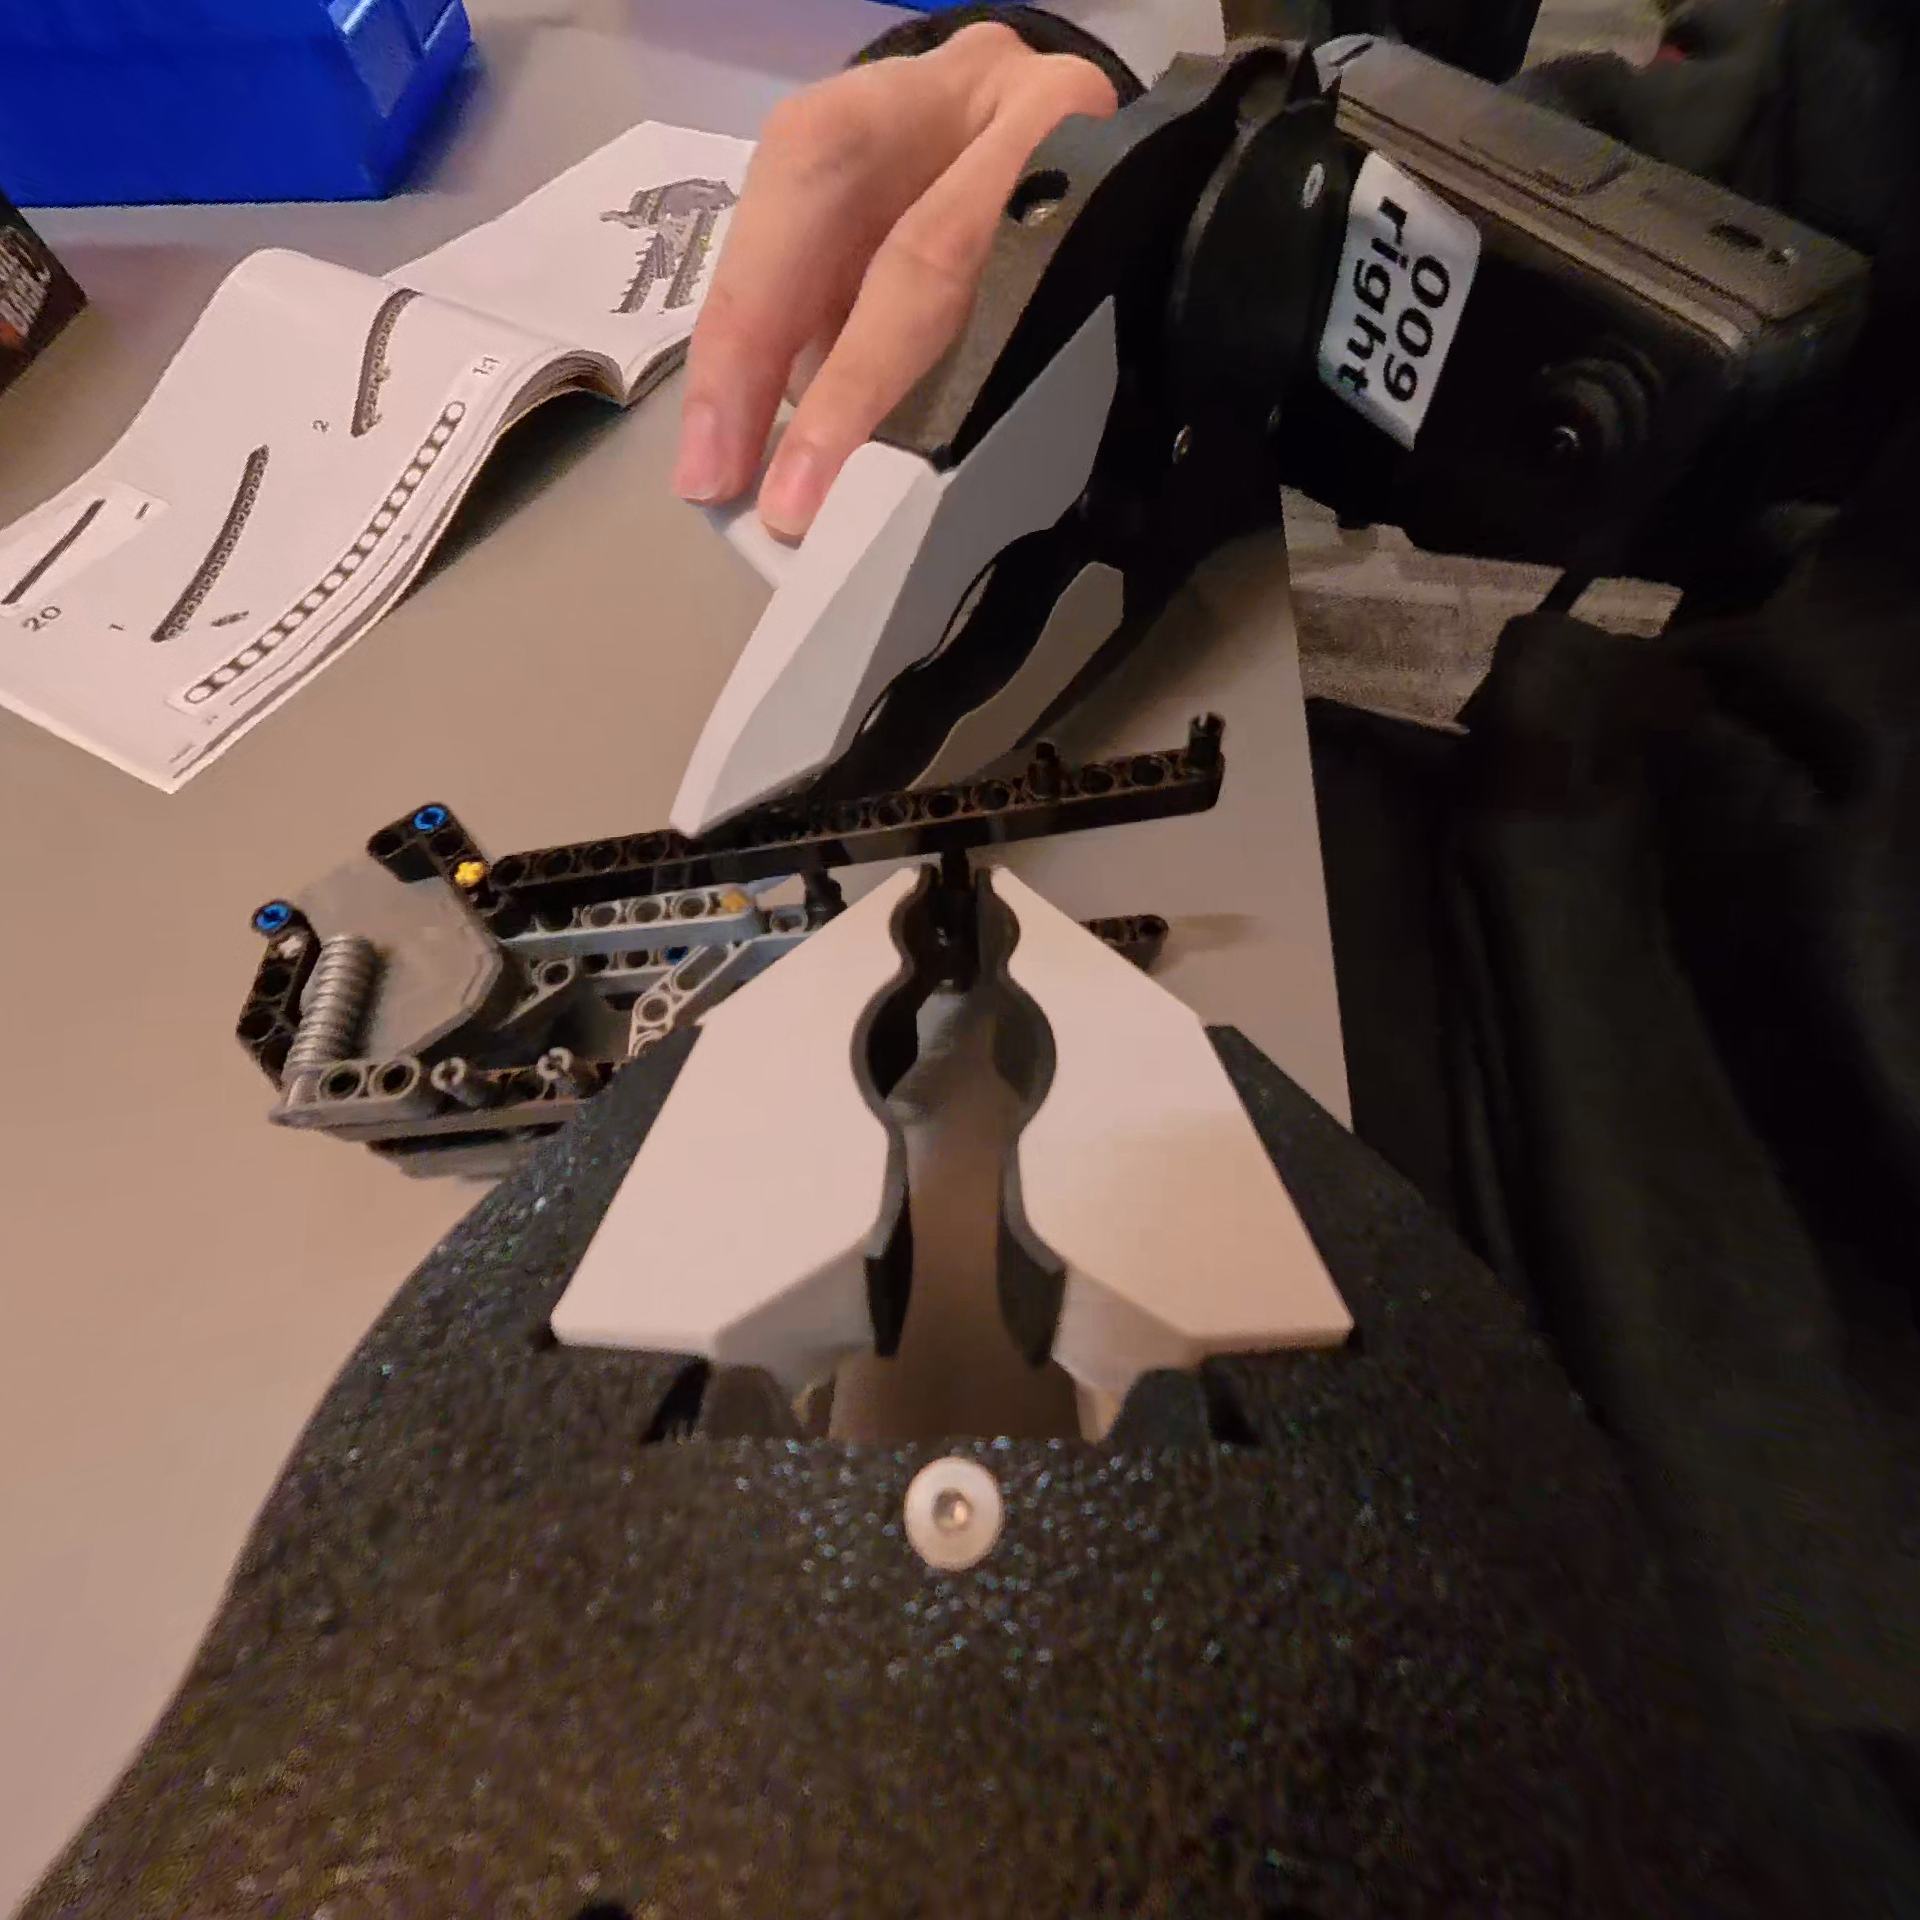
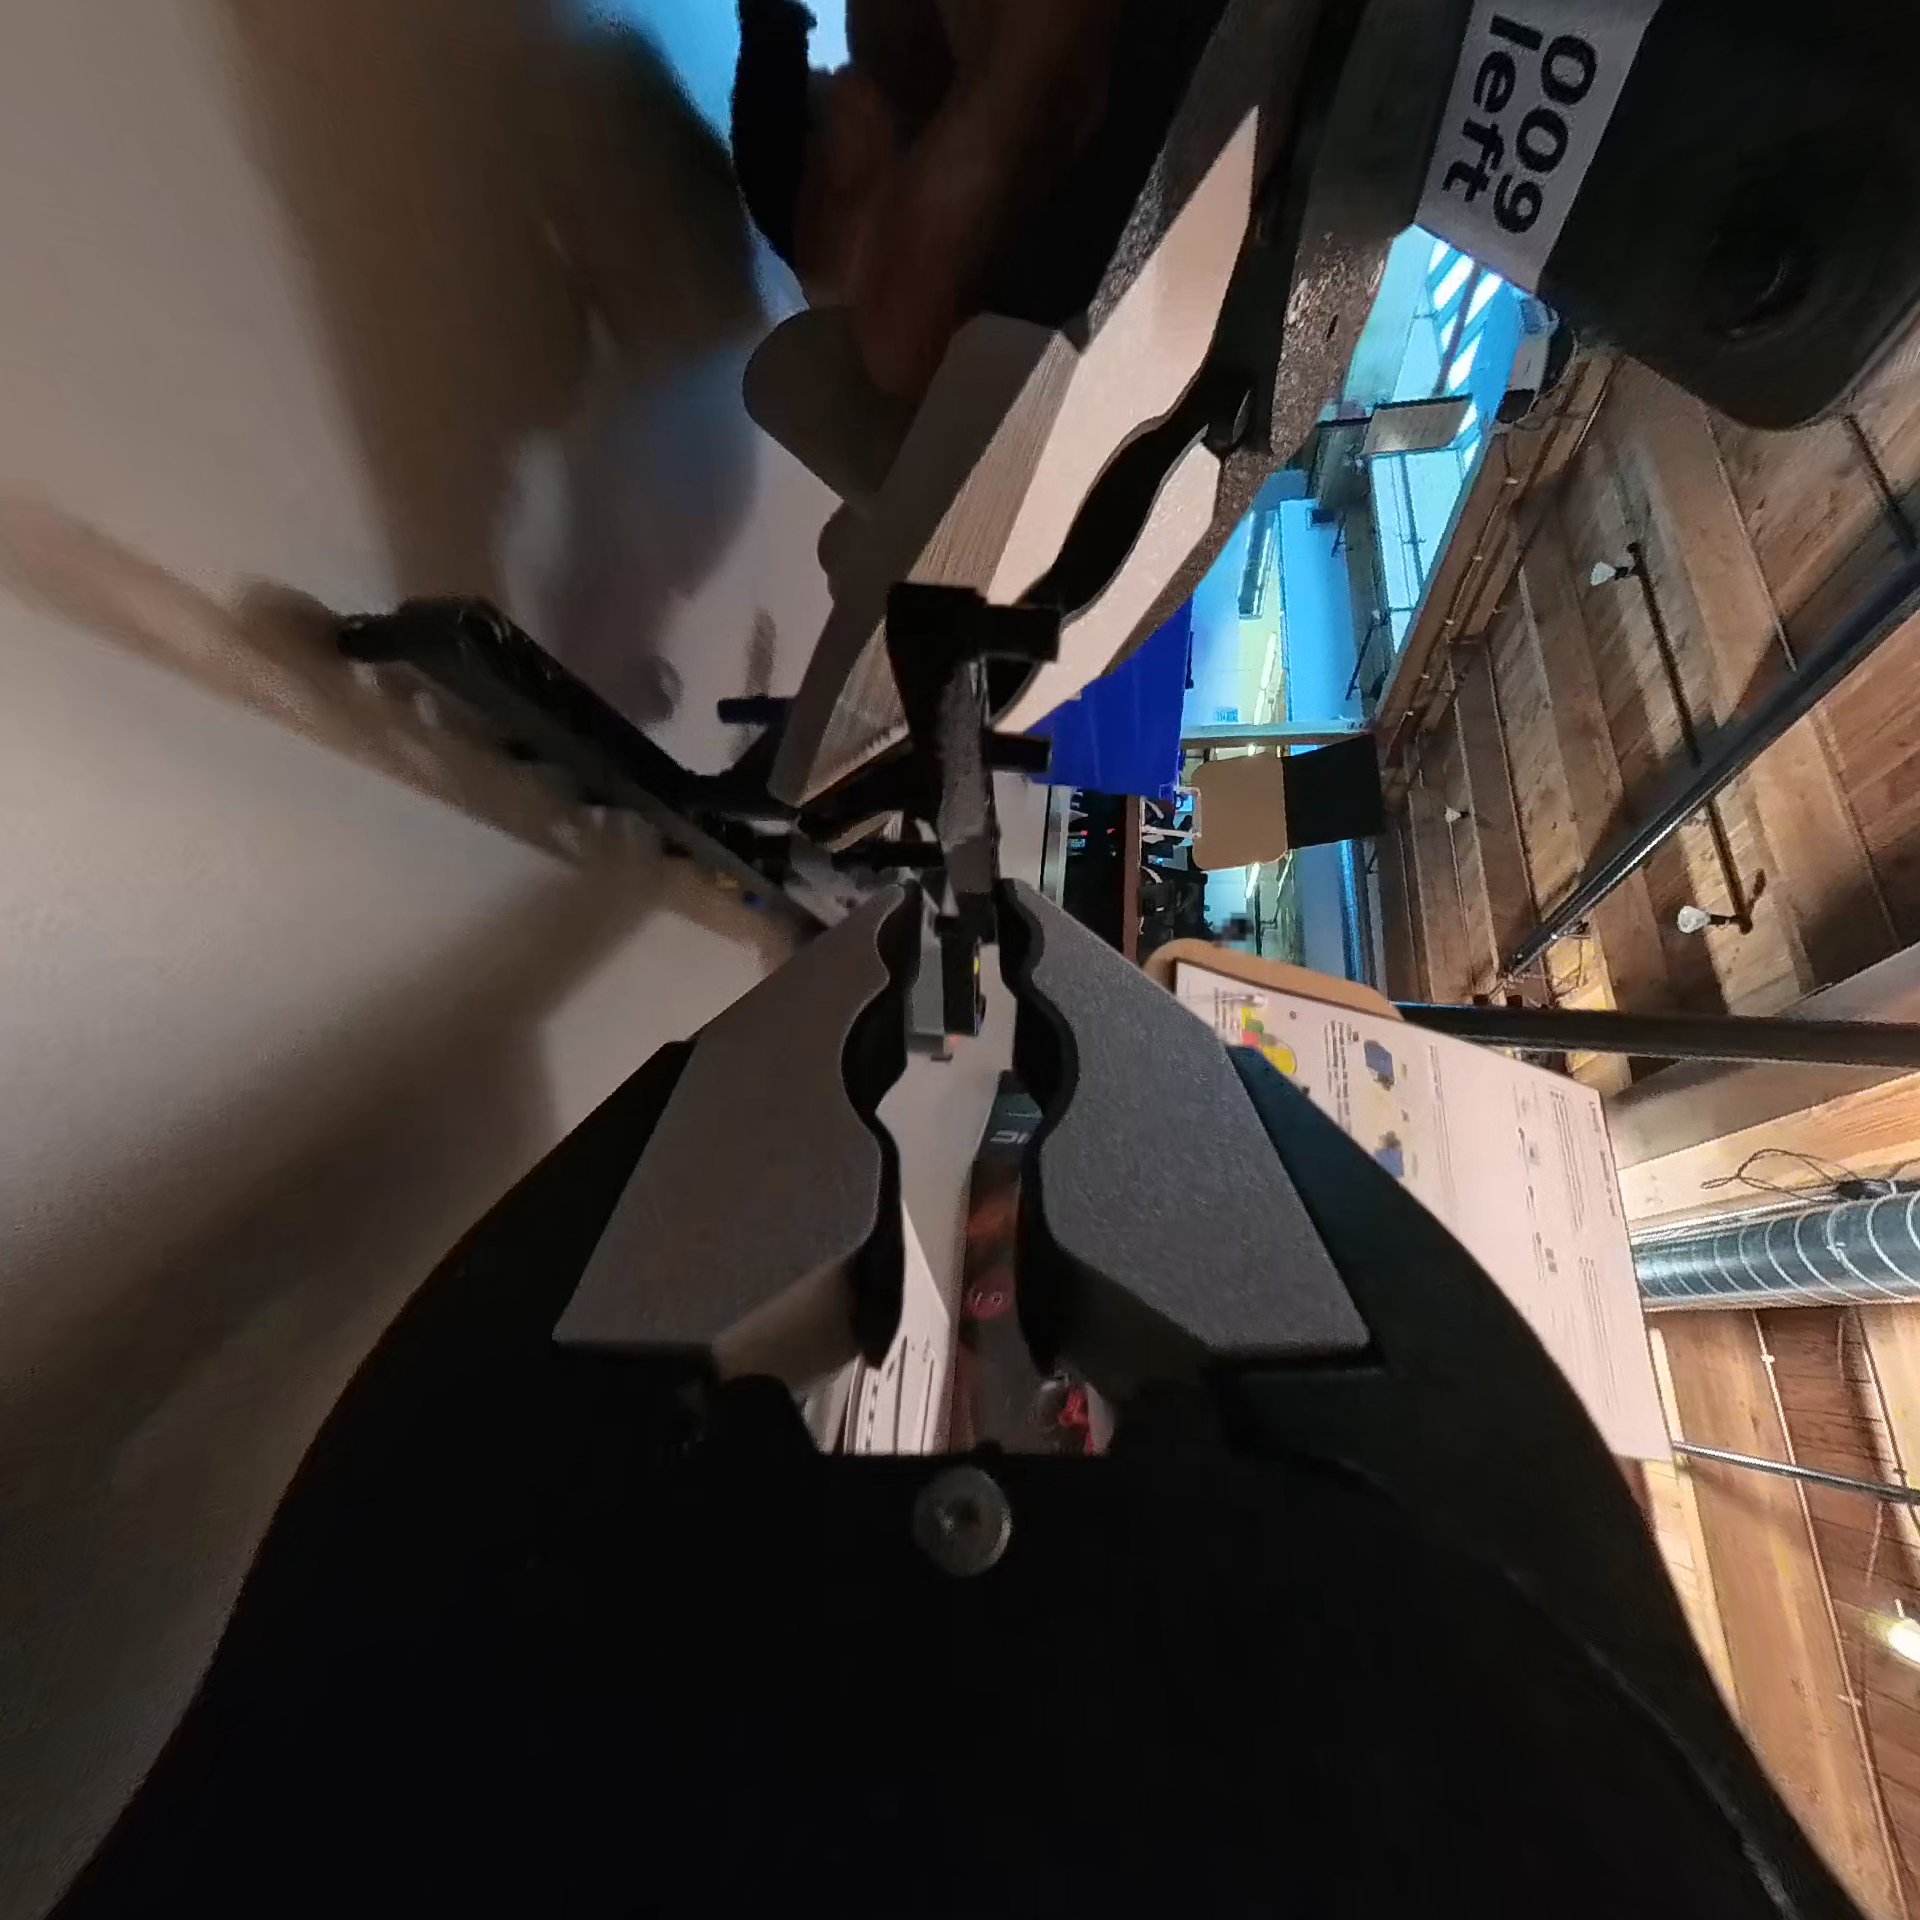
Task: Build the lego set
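The lego model (image 1: 582, 966) lies on the grey table (image 1: 156, 1299), its long black beam (image 1: 935, 816) raised over the edge. The left gripper (image 1: 951, 914) pinches a black pin under that beam. The right gripper (image 1: 748, 821), held by a hand (image 1: 862, 270), clamps the beam from above. An open booklet (image 1: 343, 447) lies behind, with a blue bin (image 1: 208, 94) beyond.
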`<state>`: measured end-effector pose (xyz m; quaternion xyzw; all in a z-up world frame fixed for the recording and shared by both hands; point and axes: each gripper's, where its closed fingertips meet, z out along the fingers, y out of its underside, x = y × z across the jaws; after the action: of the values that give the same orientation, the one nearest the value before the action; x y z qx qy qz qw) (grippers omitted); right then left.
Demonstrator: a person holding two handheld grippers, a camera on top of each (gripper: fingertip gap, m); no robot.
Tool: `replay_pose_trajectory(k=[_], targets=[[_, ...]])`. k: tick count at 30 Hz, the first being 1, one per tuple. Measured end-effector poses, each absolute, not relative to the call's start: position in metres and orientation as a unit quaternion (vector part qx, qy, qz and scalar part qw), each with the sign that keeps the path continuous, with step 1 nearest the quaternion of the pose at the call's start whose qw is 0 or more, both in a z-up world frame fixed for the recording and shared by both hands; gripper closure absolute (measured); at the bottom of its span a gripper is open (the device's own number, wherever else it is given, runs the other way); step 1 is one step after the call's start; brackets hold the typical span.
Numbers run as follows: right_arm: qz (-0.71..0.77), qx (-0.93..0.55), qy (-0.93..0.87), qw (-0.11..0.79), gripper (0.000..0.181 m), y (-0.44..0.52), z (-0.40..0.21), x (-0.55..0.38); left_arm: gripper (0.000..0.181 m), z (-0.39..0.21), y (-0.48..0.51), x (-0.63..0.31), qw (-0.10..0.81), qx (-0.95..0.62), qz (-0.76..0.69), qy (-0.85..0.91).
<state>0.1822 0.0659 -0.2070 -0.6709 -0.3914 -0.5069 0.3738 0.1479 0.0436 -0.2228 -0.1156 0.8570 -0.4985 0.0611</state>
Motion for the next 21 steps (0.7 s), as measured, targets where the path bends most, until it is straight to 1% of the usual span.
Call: replay_pose_trajectory(k=[2, 6, 10, 13, 15, 18, 21], targets=[[-0.489, -0.692, -0.394, 0.355, 0.152, 0.051, -0.216, 0.185, 0.176, -0.223, 0.039, 0.15, 0.061, -0.124, -0.494, 0.858], [-0.468, -0.716, -0.37, 0.364, 0.149, 0.025, -0.211, 0.172, 0.176, -0.221, 0.034, 0.154, 0.081, -0.133, -0.48, 0.864], [-0.424, -0.732, -0.298, 0.442, 0.142, 0.025, -0.191, 0.148, 0.176, -0.225, 0.028, 0.155, 0.096, -0.137, -0.469, 0.867], [-0.43, -0.748, -0.27, 0.429, 0.145, 0.027, -0.191, 0.149, 0.176, -0.226, 0.026, 0.159, 0.105, -0.148, -0.471, 0.863], [-0.424, -0.76, -0.262, 0.417, 0.163, 0.027, -0.198, 0.149, 0.176, -0.225, 0.026, 0.161, 0.1, -0.16, -0.478, 0.858], [-0.418, -0.763, -0.249, 0.426, 0.161, 0.028, -0.199, 0.152, 0.176, -0.226, 0.026, 0.162, 0.098, -0.169, -0.486, 0.852], [-0.419, -0.753, -0.249, 0.443, 0.147, 0.029, -0.194, 0.156, 0.176, -0.226, 0.025, 0.163, 0.103, -0.168, -0.488, 0.85]])
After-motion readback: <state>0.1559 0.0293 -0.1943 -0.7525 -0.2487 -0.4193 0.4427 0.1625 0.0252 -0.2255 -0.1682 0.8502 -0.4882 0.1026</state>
